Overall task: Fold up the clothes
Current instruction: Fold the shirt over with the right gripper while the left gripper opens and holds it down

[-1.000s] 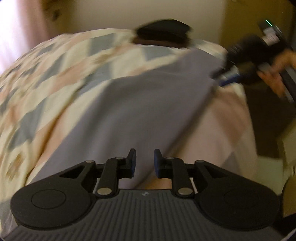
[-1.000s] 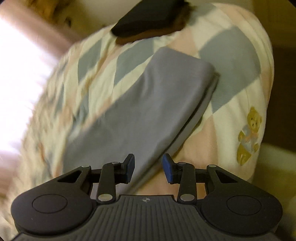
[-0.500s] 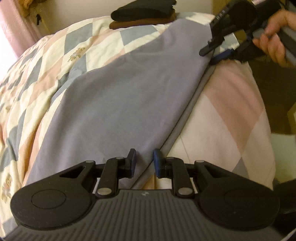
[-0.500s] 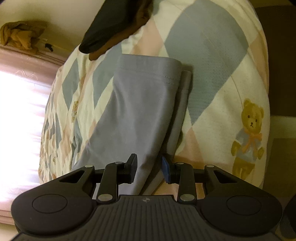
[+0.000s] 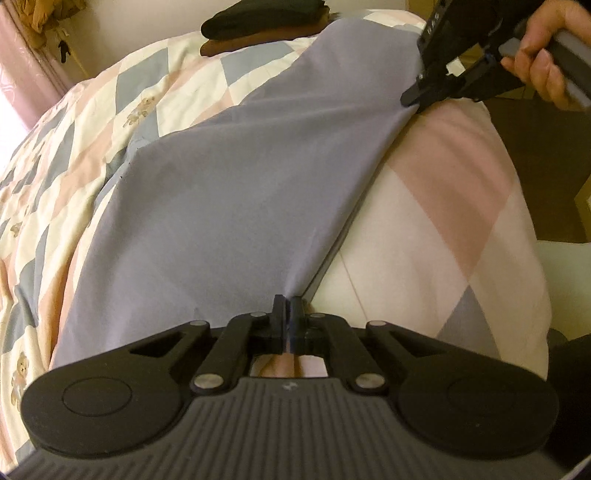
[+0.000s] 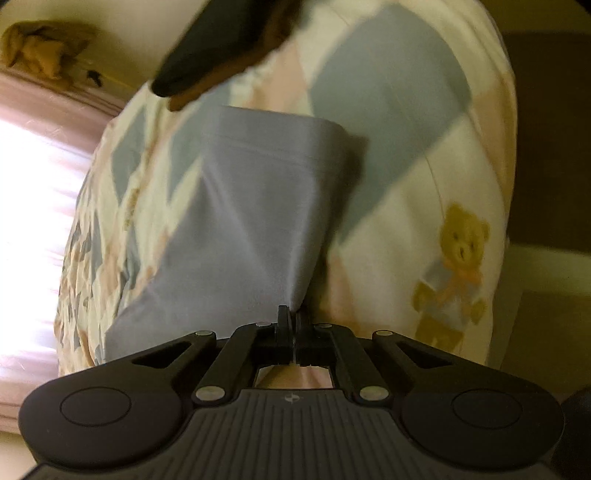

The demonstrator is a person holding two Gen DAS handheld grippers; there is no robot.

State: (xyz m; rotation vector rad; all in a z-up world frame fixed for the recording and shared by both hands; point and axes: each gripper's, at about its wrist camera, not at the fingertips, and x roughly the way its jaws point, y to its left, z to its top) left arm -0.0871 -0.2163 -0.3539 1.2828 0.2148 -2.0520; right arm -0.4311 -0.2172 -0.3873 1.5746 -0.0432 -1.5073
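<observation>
A: Left wrist view first. What has the left hand-held gripper (image 5: pixel 287 303) got?

B: Its jaws are pinched together on the near edge of the grey garment (image 5: pixel 236 206), at about six o'clock. The garment lies spread over the checked quilt (image 5: pixel 443 229) on the bed and runs up toward one o'clock, where the right hand-held gripper (image 5: pixel 415 99), held by a hand (image 5: pixel 546 55), is at its far corner.

A: Anything else on the bed?

B: A dark folded pile (image 5: pixel 264 22) at twelve o'clock, just beyond the garment.

A: Now the right wrist view.

B: It is a little blurred. The right hand-held gripper (image 6: pixel 292 314) is closing, jaws nearly together, with a tuck of the grey garment (image 6: pixel 258 206) between them at six o'clock. The cloth stretches away to a hemmed end near twelve. The quilt (image 6: pixel 388 92) with a printed bear fills three o'clock, and the dark pile (image 6: pixel 225 48) sits at eleven.

A: So how far along is the folding?

B: Early to middling, I'd judge. The garment looks doubled along its long side, with a second layer peeking out at the edge. Both ends of that edge are gripped, so carrying it over for the next fold and stacking it remain.
</observation>
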